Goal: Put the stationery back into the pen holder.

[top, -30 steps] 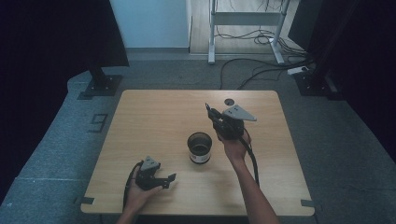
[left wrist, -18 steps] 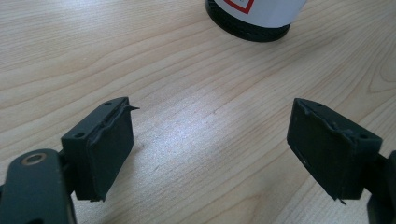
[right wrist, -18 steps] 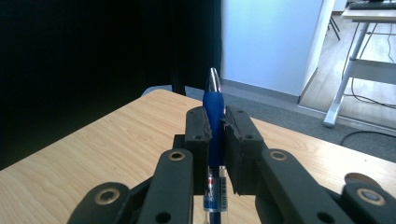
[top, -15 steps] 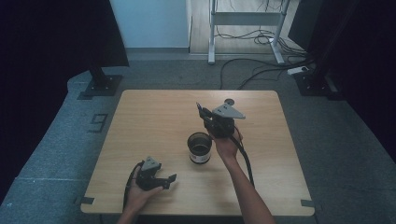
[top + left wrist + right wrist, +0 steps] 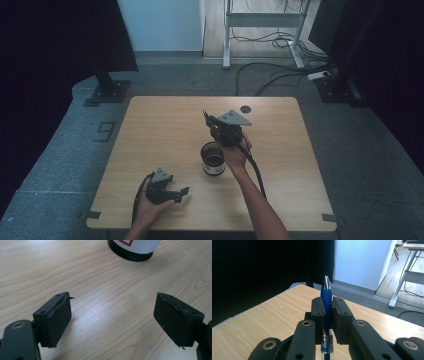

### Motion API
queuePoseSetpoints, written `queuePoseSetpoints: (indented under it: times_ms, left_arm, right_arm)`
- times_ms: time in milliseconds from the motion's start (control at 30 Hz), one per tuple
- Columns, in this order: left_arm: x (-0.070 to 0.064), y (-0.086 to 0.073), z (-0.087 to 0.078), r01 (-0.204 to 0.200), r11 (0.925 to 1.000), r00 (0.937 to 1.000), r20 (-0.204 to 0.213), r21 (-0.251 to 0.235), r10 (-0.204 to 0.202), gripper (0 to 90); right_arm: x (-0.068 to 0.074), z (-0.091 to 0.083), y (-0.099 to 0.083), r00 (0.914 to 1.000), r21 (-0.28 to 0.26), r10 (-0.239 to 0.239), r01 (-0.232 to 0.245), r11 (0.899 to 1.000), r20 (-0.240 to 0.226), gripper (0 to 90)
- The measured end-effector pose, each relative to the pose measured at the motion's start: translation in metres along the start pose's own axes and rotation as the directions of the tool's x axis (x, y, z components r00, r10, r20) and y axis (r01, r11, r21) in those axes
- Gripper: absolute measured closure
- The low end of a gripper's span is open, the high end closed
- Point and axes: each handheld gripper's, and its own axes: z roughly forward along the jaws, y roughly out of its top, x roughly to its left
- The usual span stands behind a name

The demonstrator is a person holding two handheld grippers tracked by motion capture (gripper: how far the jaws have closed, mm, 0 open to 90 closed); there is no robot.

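Right gripper (image 5: pixel 209 121) raised above the table (image 5: pixel 150 130), just behind the cup (image 5: pixel 213 158), pinching a blue pen (image 5: pixel 326 300); pen lies along the jaws, tip forward; left gripper (image 5: pixel 180 194) rests low, jaws spread.

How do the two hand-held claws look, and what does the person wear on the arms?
Both the left claw and the right claw are black, each topped by a grey three-cornered plate and trailing a black cable. Their jaws are flat black blocks with worn pads. The forearms are bare, with no sleeves.

On the table (image 5: pixel 150 125), the cup (image 5: pixel 213 158) stands near the middle, the right gripper (image 5: pixel 206 116) with a pen (image 5: pixel 326 293) just behind it, the left gripper (image 5: pixel 184 194) nearer and left.
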Motion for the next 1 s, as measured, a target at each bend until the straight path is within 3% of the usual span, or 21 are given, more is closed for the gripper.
queuePoseSetpoints:
  times_ms: [733, 1000]
  left_arm:
    - [0.001, 0.0, 0.0, -0.002, 1.0, 0.9999, 0.01, 0.007, 0.002, 15.1]
    - [0.001, -0.001, 0.001, -0.003, 0.9999, 0.9999, 0.012, 0.014, 0.003, 15.2]
  right_arm:
    - [-0.001, 0.032, -0.012, 0.9996, 0.054, -0.011, 0.01, 0.999, 0.025, 77.6]
    - [0.002, 0.034, -0.019, 0.9998, 0.068, -0.014, 0.012, 0.998, 0.016, 77.6]
